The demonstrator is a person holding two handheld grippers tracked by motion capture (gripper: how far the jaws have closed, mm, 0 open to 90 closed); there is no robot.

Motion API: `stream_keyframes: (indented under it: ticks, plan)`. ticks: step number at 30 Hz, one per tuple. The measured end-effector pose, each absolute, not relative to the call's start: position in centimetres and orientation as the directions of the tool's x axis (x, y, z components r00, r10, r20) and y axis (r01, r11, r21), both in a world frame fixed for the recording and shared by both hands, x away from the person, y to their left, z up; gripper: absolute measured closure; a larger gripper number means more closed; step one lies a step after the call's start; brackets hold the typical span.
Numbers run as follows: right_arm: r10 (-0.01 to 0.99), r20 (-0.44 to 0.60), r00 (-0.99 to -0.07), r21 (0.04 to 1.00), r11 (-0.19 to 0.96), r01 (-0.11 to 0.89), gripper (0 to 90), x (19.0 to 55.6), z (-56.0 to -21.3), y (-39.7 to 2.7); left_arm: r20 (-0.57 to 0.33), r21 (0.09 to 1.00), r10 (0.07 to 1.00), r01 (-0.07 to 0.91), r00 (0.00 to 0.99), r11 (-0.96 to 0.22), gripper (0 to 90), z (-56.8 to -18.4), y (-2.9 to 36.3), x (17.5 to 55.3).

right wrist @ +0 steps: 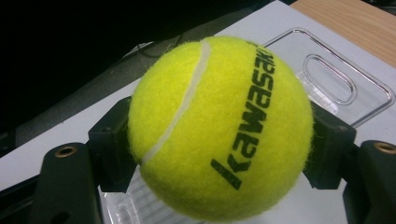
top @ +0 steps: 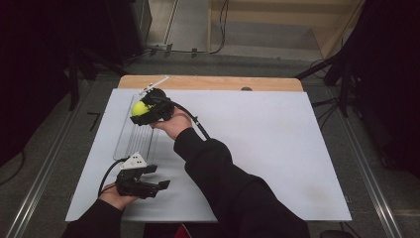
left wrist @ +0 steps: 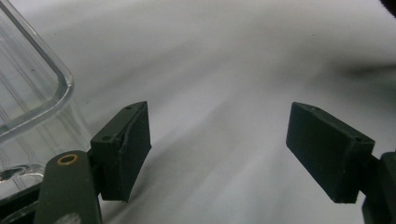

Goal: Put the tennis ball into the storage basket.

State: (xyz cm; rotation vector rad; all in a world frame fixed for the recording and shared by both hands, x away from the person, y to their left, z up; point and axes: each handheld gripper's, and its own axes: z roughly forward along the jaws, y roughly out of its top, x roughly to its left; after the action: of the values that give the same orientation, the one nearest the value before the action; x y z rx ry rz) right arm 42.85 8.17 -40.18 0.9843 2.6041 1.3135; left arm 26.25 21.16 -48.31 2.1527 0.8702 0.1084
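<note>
Gripping the light, springy, fuzzy tennis ball [right wrist: 219,128] across its middle, the right gripper [top: 148,110] looked secure; the left gripper [left wrist: 233,149] gaped empty.

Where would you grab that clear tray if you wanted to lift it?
Probably by the rim on its near end, coming from the person's side with the open left gripper. The tray lies flat, so only its thin raised edge fits between jaws. The handle slot sits at the far end.

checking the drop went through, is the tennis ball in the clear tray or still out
Out: the right gripper holds the tennis ball above the clear tray, jaws shut on it.
</note>
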Motion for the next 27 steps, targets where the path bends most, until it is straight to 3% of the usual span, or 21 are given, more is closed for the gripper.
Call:
stream_keyframes:
  ticks: [27]
  plan:
    - [0.576, 0.223, -0.787, 0.718, 0.448, 0.532, 23.8, 43.1, -43.0, 10.2, -0.199, 0.704, 0.613, 0.547, 0.764, -0.453, 22.8, -48.3, 21.2, 26.2]
